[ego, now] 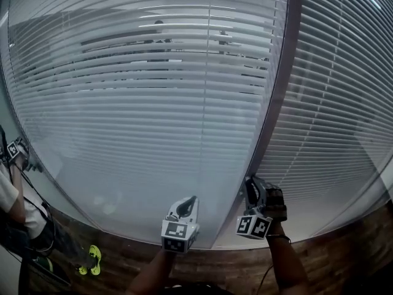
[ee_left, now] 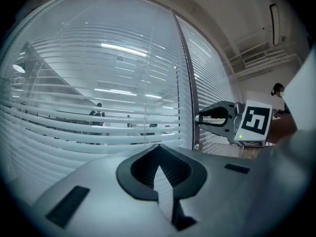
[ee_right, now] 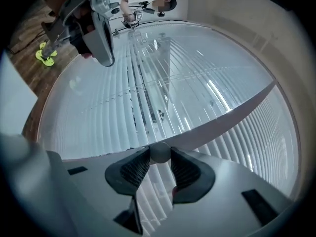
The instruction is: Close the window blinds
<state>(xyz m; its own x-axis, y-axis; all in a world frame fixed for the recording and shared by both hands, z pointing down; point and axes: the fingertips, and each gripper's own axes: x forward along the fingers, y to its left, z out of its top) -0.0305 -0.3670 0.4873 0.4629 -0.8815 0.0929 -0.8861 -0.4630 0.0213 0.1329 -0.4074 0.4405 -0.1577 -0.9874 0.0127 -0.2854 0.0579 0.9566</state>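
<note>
1. Left gripper [ego: 191, 200], jaws together and empty, is raised near the lower edge of the wide window blinds [ego: 147, 103].
2. Right gripper [ego: 250, 182], just beside the dark window post [ego: 279, 91], is clamped on a small grey knob [ee_right: 159, 152].
3. More slats [ego: 344, 103] hang right of the post.

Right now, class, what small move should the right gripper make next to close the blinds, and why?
Probably twist the right gripper to turn the knob. Its fingers clamp that round knob on the window frame, and the slats are tilted open enough to show the room behind; turning should tilt them shut.
</note>
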